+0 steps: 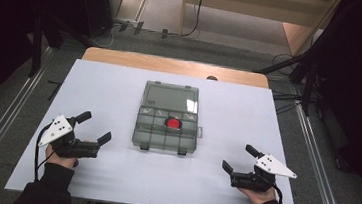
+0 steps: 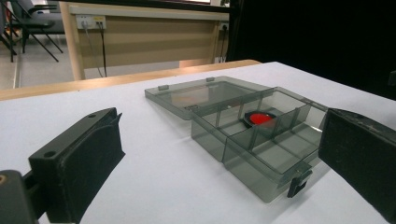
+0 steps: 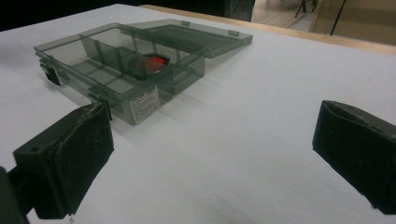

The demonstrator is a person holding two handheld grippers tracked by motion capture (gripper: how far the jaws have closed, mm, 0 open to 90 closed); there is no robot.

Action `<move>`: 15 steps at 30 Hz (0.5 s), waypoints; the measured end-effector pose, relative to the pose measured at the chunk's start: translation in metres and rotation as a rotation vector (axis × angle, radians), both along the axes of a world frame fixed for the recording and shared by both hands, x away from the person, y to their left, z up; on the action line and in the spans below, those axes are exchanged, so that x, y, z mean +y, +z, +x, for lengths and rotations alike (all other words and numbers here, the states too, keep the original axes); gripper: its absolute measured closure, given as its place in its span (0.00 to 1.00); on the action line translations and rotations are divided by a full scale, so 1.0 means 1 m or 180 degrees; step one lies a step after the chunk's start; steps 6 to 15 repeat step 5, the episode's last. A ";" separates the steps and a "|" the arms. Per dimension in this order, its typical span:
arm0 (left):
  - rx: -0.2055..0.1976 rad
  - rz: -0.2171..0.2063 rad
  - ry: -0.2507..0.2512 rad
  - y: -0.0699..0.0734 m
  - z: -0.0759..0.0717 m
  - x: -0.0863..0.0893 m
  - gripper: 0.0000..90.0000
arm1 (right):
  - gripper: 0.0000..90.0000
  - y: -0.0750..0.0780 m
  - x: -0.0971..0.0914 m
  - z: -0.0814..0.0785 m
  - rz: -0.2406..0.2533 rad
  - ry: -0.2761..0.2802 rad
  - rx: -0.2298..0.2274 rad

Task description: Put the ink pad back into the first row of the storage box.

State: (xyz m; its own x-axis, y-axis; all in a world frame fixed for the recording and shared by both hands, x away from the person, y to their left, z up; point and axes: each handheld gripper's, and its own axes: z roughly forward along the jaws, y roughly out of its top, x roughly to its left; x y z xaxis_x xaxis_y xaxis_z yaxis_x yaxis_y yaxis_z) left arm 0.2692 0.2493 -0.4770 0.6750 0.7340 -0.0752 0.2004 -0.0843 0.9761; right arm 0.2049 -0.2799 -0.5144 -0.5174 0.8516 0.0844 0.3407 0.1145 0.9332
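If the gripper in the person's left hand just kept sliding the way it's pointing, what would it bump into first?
Probably the open grey organiser box: the left gripper looks straight at its near corner, with bare white table between. Depth is hard to judge.

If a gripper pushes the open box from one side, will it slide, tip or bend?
The box would probably slide: it sits low and flat on the smooth white table. It looks light, since its compartments are bare except for one red disc. The walls seem stiff plastic, but the opened lid, hinged at the back, may flap.
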 end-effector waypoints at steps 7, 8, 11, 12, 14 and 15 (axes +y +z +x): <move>-0.0001 -0.0034 -0.0009 0.001 0.000 0.000 0.00 | 0.00 -0.002 -0.002 -0.001 0.0009 -0.0011 -0.0007; -0.0001 -0.0034 -0.0009 0.001 0.000 0.000 0.00 | 0.00 -0.002 -0.002 -0.001 0.0009 -0.0011 -0.0007; -0.0001 -0.0034 -0.0009 0.001 0.000 0.000 0.00 | 0.00 -0.002 -0.002 -0.001 0.0009 -0.0011 -0.0007; -0.0001 -0.0034 -0.0009 0.001 0.000 0.000 0.00 | 0.00 -0.002 -0.002 -0.001 0.0009 -0.0011 -0.0007; -0.0001 -0.0034 -0.0009 0.001 0.000 0.000 0.00 | 0.00 -0.002 -0.002 -0.001 0.0009 -0.0011 -0.0007; -0.0001 -0.0034 -0.0009 0.001 0.000 0.000 0.00 | 0.00 -0.002 -0.002 -0.001 0.0009 -0.0011 -0.0007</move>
